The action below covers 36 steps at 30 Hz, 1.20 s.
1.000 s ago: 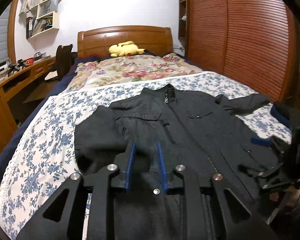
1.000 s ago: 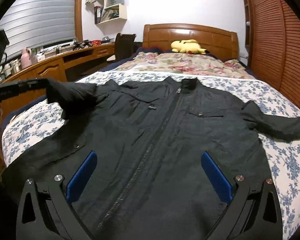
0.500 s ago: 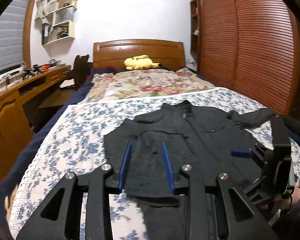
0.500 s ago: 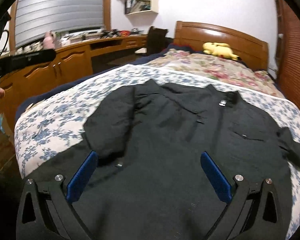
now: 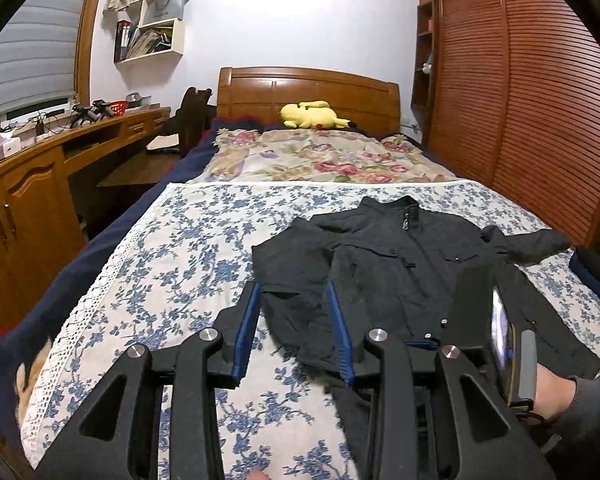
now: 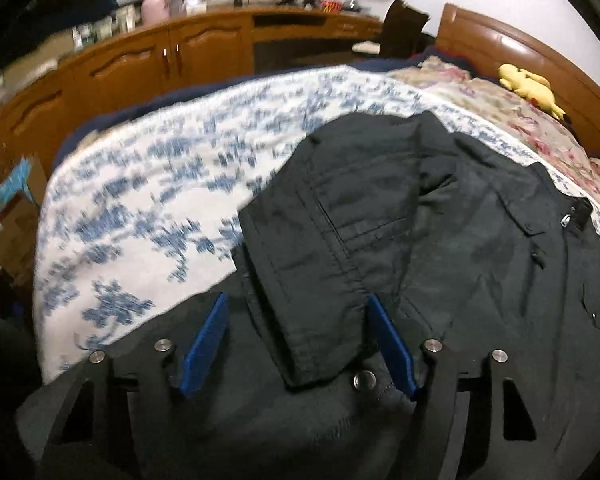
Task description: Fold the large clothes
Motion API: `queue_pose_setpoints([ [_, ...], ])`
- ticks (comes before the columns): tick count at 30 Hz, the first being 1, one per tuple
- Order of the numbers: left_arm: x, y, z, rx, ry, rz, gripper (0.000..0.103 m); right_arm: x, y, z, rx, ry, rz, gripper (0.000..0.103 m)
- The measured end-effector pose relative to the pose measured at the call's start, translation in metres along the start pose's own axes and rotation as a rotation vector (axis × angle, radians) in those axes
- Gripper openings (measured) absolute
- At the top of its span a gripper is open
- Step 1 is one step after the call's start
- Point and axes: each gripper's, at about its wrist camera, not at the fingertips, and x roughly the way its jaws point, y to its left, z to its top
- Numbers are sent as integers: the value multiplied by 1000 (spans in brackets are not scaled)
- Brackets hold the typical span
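A black jacket (image 5: 420,264) lies front up on the blue-flowered sheet (image 5: 188,256), collar toward the headboard. One sleeve (image 6: 332,240) is folded in over the jacket's front; the other sleeve (image 5: 532,242) stretches out to the right. My left gripper (image 5: 294,320) hovers open near the bed's foot, and the folded sleeve lies beyond its pads untouched. My right gripper (image 6: 300,340) points down at the folded sleeve's cuff (image 6: 320,360). Its jaws are closing with the cuff between them, and the pads (image 6: 204,344) stand apart from the cloth. A hand (image 5: 556,392) holds that gripper's handle.
A wooden desk with cabinets (image 5: 28,200) runs along the left of the bed, and a slatted wardrobe (image 5: 540,100) along the right. A flowered quilt (image 5: 320,156) and a yellow plush toy (image 5: 312,114) lie near the headboard (image 5: 308,88). A dark chair (image 5: 192,116) stands by the desk.
The left gripper drew back toward the bed's foot and widened, leaving the sleeve folded on the jacket. The right gripper swung left over that sleeve's cuff, and its jaws narrowed.
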Motion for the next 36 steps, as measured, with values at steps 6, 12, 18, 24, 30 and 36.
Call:
queue_pose_setpoints([
  [6, 0, 3, -1, -3, -2, 2, 36, 16, -9, 6, -40, 38, -45, 13],
  [12, 5, -2, -1, -11, 5, -10, 36, 0, -29, 3, 0, -41, -58, 6],
  [18, 5, -10, 0, 5, 1, -29, 36, -68, -80, -9, 114, -220, -86, 5],
  [24, 5, -25, -1, 27, -4, -45, 36, -134, -128, -49, 225, -338, -170, 5],
  [30, 6, -45, 1, 46, -9, -70, 36, -163, -157, -108, 344, -330, -280, 4],
  [36, 10, -65, 7, 57, -16, -99, 36, -143, -197, -160, 433, -177, -357, 5],
])
